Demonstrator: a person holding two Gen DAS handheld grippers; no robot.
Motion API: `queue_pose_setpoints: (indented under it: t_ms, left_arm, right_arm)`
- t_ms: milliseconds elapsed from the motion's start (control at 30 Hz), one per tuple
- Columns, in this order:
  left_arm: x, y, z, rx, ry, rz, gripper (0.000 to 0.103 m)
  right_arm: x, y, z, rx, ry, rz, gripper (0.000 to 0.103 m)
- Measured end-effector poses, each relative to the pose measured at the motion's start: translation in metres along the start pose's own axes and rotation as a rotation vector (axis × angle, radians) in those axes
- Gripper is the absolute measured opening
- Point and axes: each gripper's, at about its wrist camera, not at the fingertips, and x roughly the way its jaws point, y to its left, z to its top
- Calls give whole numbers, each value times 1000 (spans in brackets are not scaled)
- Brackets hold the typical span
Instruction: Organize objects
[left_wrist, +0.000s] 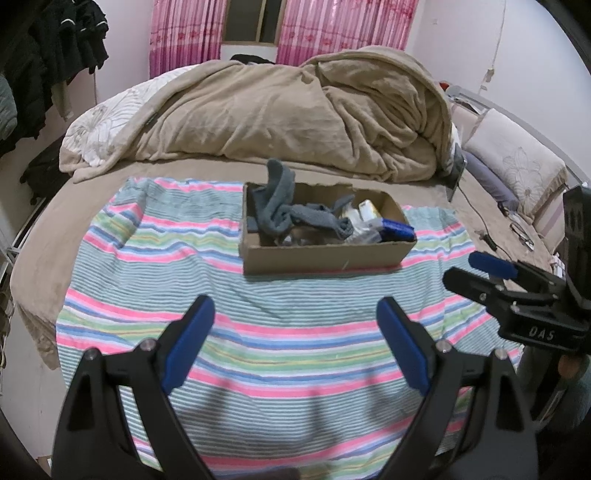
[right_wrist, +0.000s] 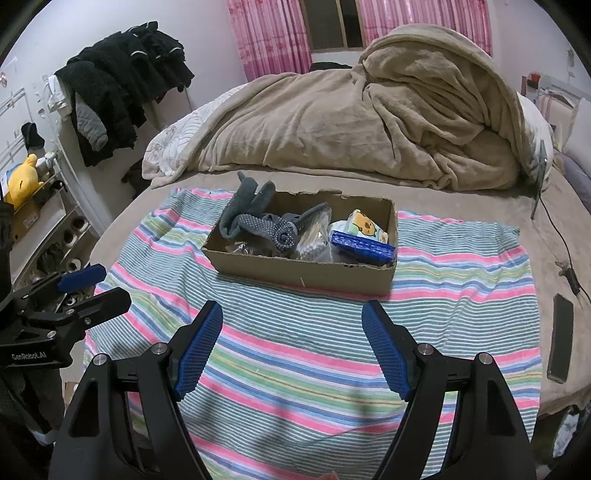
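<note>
A shallow cardboard box (left_wrist: 321, 256) (right_wrist: 306, 271) sits on a striped towel (left_wrist: 258, 332) (right_wrist: 443, 295) spread on the bed. In it lie grey socks (left_wrist: 280, 210) (right_wrist: 255, 218), one hanging over the back left rim, a blue ribbed block (left_wrist: 397, 229) (right_wrist: 364, 247), a cartoon-printed packet (right_wrist: 365, 225) and clear plastic bags (right_wrist: 314, 240). My left gripper (left_wrist: 295, 314) is open and empty above the towel in front of the box. My right gripper (right_wrist: 291, 317) is open and empty, also in front of the box. Each gripper shows at the edge of the other's view.
A heaped beige blanket (left_wrist: 295, 110) (right_wrist: 369, 118) fills the bed behind the box. A black phone (right_wrist: 561, 336) and a cable (right_wrist: 565, 258) lie right of the towel. Pillows (left_wrist: 517, 162) are at the right. Dark clothes (right_wrist: 125, 81) and a shelf stand at the left.
</note>
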Motion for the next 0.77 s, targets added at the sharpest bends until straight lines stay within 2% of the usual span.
queue_pose_setpoints:
  t_ms: [767]
  left_arm:
    - [27, -6, 11, 28, 21, -3, 91]
  right_arm:
    - [15, -15, 9, 18, 15, 2, 81]
